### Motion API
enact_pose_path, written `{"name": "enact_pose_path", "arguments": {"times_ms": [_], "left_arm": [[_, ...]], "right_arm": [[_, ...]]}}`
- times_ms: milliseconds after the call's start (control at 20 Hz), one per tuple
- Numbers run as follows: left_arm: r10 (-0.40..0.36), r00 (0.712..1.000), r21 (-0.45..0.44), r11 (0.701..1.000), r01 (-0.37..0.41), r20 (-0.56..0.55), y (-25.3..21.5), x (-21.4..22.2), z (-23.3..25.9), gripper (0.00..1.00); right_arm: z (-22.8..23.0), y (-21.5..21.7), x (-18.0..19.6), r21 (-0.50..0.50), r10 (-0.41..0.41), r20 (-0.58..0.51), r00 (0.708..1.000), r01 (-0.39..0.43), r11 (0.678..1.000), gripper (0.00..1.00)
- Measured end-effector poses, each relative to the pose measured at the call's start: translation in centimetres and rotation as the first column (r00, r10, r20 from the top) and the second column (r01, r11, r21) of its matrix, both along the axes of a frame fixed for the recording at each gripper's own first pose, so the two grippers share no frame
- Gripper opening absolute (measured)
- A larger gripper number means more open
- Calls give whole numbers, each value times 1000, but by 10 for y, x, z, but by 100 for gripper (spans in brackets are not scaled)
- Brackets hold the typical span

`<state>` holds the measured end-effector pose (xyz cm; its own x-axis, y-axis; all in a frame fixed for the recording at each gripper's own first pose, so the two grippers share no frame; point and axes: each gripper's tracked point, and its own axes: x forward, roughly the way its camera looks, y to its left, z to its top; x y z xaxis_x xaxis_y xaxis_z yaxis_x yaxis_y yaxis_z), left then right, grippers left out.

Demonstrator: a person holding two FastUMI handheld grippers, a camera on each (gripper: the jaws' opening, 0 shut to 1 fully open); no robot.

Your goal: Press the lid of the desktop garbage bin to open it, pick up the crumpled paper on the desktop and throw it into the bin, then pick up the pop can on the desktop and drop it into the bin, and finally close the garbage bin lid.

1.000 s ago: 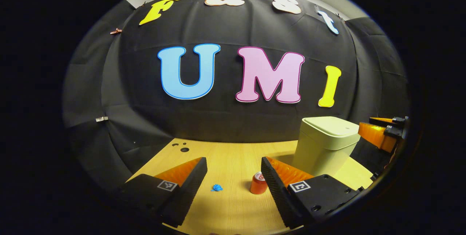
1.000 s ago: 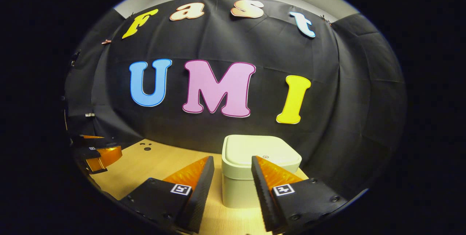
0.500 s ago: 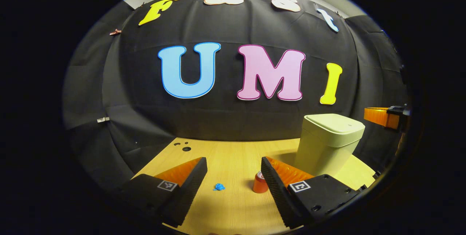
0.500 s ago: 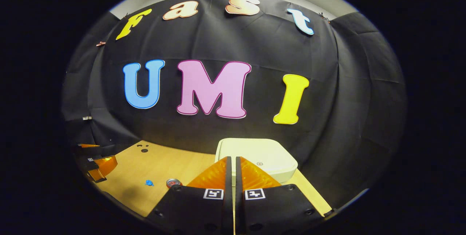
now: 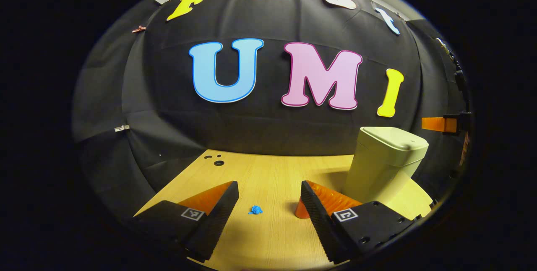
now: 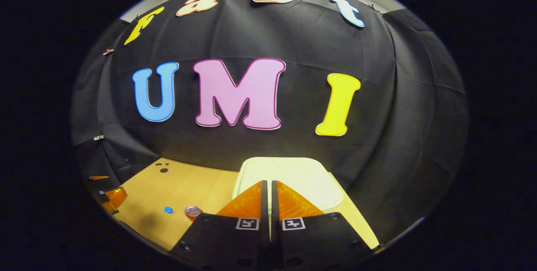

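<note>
1. The garbage bin stands upright on the wooden desktop near its far right side, close to the black cloth wall. It is a pale, squarish box with rounded corners, its long axis vertical, and its lid lies flat and closed on top. No brand or writing can be made out on it.
2. The right gripper is above the lid's near edge with its two fingers pressed together and nothing between them. I cannot tell whether the tips touch the lid. Each finger carries a small square black-and-white marker, not readable text.
3. The pop can stands upright on the desktop to the left of the bin, its round silver top facing up. In the left gripper view it is partly hidden behind that gripper's right finger. Any label on it is too small to read.
4. The crumpled paper, a small blue wad, lies on the desktop just left of the can and apart from it.
5. The left gripper hangs over the near part of the desktop with its fingers spread wide and empty; the paper shows between them, farther off.
6. A few dark round holes sit at the desktop's far left corner.
</note>
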<state>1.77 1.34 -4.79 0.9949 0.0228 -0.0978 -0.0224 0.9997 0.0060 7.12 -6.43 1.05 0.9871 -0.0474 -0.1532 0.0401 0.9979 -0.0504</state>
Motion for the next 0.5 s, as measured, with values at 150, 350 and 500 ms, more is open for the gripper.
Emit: {"name": "enact_pose_path", "arguments": {"times_ms": [150, 350, 500], "left_arm": [[8, 1000, -8, 1000, -9, -27, 4, -1, -9, 96], [28, 997, -21, 999, -29, -73, 11, -1, -21, 96], [40, 994, -45, 998, -45, -105, 13, -1, -31, 96]], "right_arm": [[-20, -23, 17, 8, -35, -65, 997, 36, 999, 5], [-38, -39, 27, 62, -63, -123, 990, 71, 996, 5], [-42, -37, 32, 57, -44, -124, 991, 51, 997, 5]]}}
